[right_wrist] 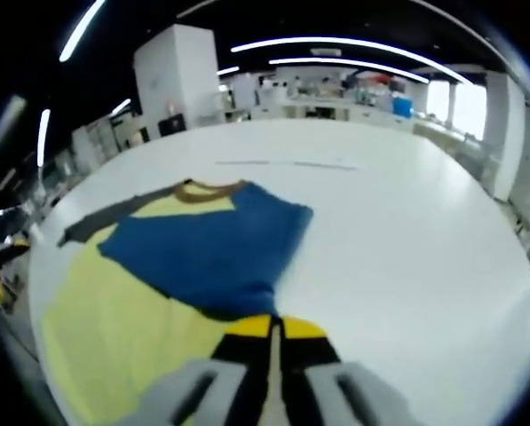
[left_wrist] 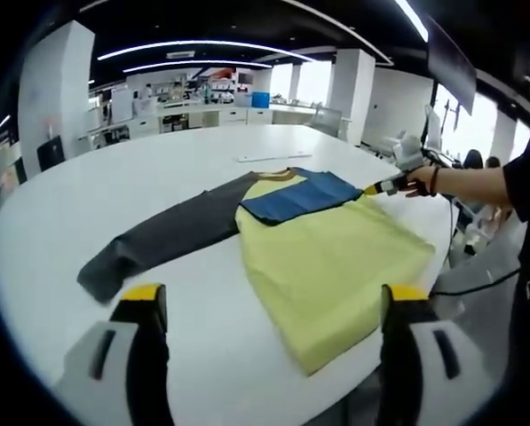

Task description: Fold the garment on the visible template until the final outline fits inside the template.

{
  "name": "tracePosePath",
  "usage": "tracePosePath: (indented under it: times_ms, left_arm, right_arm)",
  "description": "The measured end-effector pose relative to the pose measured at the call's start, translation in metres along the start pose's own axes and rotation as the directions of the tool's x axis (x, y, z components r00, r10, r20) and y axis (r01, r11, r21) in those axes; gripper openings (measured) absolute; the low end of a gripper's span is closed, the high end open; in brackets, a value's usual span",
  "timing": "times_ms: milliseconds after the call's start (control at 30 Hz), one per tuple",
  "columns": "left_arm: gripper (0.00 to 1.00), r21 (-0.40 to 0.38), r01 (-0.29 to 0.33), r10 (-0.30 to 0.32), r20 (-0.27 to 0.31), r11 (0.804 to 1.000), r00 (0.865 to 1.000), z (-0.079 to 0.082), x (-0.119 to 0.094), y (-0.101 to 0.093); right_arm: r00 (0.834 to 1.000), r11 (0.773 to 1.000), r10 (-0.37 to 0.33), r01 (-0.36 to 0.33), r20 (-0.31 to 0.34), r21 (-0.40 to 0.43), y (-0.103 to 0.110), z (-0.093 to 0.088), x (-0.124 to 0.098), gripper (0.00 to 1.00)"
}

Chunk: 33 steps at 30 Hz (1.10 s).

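Observation:
A long-sleeved shirt lies flat on the white table. Its body is yellow, with a tan collar at the far end. The dark grey sleeve stretches out to the left. The blue sleeve is folded across the chest. My left gripper hangs open above the near hem, nothing between its jaws. A person's hand holds my right gripper at the shirt's right edge. In the right gripper view its jaws are shut at the edge of the blue sleeve.
A thin pale line is marked on the table beyond the collar. The person's arm reaches in from the right, past the table's edge. Desks, pillars and shelves stand far behind the table.

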<state>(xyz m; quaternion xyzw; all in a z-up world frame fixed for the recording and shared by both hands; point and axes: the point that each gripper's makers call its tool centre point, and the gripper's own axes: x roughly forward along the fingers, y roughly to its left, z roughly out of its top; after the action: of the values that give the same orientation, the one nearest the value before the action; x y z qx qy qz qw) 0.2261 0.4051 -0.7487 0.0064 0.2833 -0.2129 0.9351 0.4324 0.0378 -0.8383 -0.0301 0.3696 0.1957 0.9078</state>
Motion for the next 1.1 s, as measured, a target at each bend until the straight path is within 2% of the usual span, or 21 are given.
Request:
tracePosePath:
  times_ms: [200, 533, 633, 767, 867, 1033, 1100]
  left_arm:
    - [0.97, -0.029, -0.028, 0.028, -0.003, 0.999, 1.0, -0.005, -0.005, 0.014]
    - [0.96, -0.028, -0.063, 0.062, -0.006, 0.998, 0.998, -0.003, -0.003, 0.025]
    - [0.96, -0.025, -0.072, 0.071, -0.005, 0.997, 0.997, -0.002, -0.001, 0.026]
    - [0.95, -0.035, -0.089, 0.089, -0.011, 0.995, 0.996, -0.003, 0.003, 0.033]
    - [0.95, -0.054, -0.102, 0.102, -0.001, 0.993, 0.995, -0.001, 0.004, 0.039]
    - [0.94, -0.112, -0.144, 0.146, 0.005, 0.983, 0.989, -0.002, 0.006, 0.058]
    - [0.94, -0.13, -0.153, 0.155, 0.01, 0.98, 0.988, -0.002, 0.006, 0.064]
  right_arm:
    - [1.0, 1.0, -0.022, 0.022, -0.002, 0.002, -0.007, 0.0, -0.004, 0.0]
    - [0.999, 0.999, -0.041, 0.041, -0.006, 0.009, -0.022, -0.001, -0.004, 0.0]
    - [0.999, 0.999, -0.041, 0.041, 0.0, 0.004, -0.021, -0.001, -0.005, 0.0]
    - [0.999, 0.996, -0.026, 0.025, 0.018, 0.088, -0.017, -0.001, -0.007, 0.01]
    - [0.999, 0.997, -0.026, 0.023, 0.028, 0.08, -0.017, 0.001, -0.008, 0.18]
    - [0.998, 0.993, 0.014, -0.021, 0.06, 0.116, -0.01, 0.006, -0.017, 0.38]
    - [0.997, 0.992, 0.029, -0.038, 0.073, 0.118, -0.005, 0.008, -0.02, 0.5]
